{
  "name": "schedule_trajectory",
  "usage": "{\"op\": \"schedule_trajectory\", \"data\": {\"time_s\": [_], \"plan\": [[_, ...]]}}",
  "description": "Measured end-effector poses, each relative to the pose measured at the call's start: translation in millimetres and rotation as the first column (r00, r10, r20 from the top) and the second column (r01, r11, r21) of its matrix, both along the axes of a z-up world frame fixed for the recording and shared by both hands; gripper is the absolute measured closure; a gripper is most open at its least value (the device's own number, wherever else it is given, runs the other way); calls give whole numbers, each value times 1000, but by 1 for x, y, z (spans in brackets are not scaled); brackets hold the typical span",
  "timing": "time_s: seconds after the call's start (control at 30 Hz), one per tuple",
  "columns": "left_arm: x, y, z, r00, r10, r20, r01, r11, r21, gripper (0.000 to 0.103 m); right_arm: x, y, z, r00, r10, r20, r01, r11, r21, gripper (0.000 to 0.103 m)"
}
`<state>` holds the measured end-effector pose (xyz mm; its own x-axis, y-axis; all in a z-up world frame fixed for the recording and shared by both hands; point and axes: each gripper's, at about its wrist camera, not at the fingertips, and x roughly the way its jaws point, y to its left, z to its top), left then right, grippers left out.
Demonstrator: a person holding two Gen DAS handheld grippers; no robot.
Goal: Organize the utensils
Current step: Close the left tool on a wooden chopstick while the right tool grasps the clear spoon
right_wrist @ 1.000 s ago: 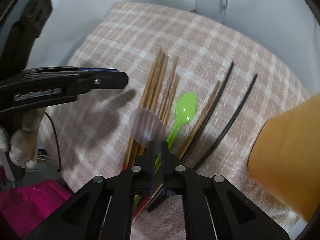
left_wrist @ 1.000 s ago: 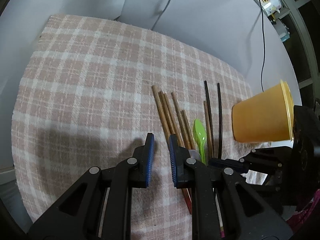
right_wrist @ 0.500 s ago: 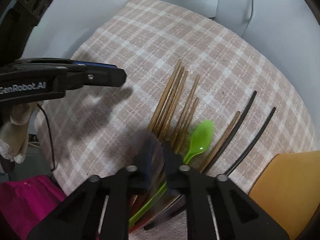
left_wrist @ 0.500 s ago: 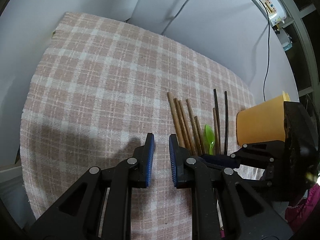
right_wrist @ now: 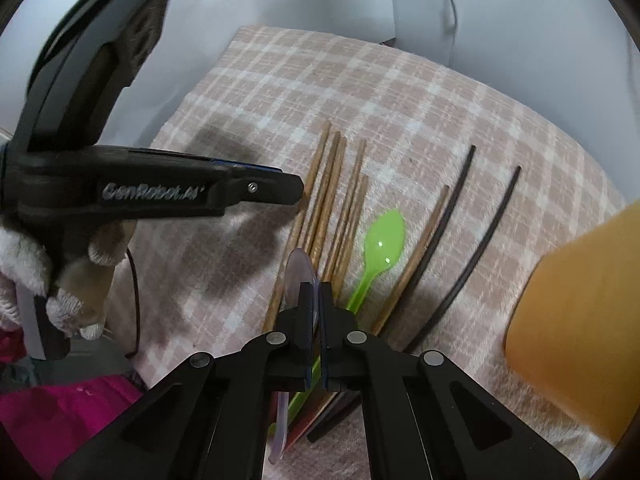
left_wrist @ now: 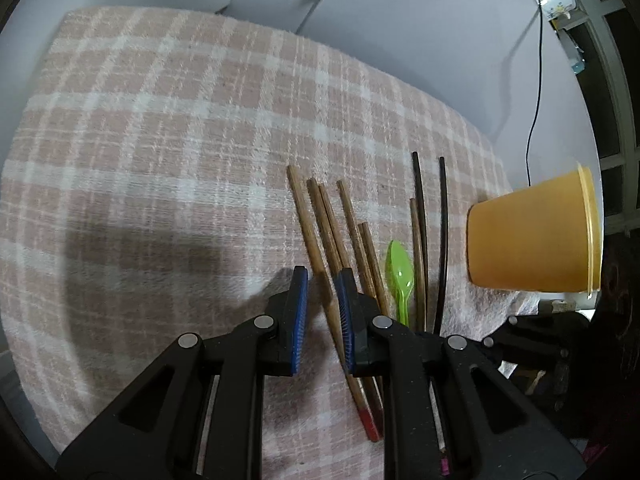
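Several brown wooden chopsticks (left_wrist: 320, 224) (right_wrist: 324, 200), a green plastic spoon (left_wrist: 400, 276) (right_wrist: 380, 248) and two black chopsticks (left_wrist: 420, 216) (right_wrist: 460, 208) lie side by side on a pink plaid cloth (left_wrist: 180, 140). My left gripper (left_wrist: 322, 288) is open, its jaws straddling the leftmost brown chopstick just above the cloth; it also shows in the right wrist view (right_wrist: 272, 190). My right gripper (right_wrist: 316, 300) is shut on a clear purple spoon (right_wrist: 298, 272), held above the chopsticks. An orange cup (left_wrist: 532, 236) (right_wrist: 580, 320) stands to the right.
A white surface and backdrop (left_wrist: 400, 20) surround the cloth. A black cable (left_wrist: 536, 92) runs down the wall at the right. A magenta cloth (right_wrist: 68, 412) lies below the table's near edge.
My left gripper has come down and right, now straddling the leftmost brown chopstick. My right gripper has turned the clear spoon edge-on, still holding it near the chopsticks.
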<state>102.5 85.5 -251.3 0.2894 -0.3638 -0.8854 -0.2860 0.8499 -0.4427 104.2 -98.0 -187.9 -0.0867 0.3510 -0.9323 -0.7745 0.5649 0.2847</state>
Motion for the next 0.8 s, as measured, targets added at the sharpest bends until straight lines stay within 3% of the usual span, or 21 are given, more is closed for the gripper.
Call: {"op": "schedule_trajectory", "data": {"time_s": [0.33, 0.57, 0.8], "plan": [[15, -18, -10, 998, -20, -51, 24, 996, 81, 89, 1, 1, -4, 998, -61, -2, 61, 998, -14, 102], [42, -33, -12, 996, -41, -85, 51, 991, 125, 89, 1, 13, -6, 1000, -20, -16, 20, 1000, -24, 102], [52, -14, -12, 998, -13, -58, 18, 997, 73, 99, 0, 24, -11, 999, -5, -42, 4, 1000, -21, 102]]}}
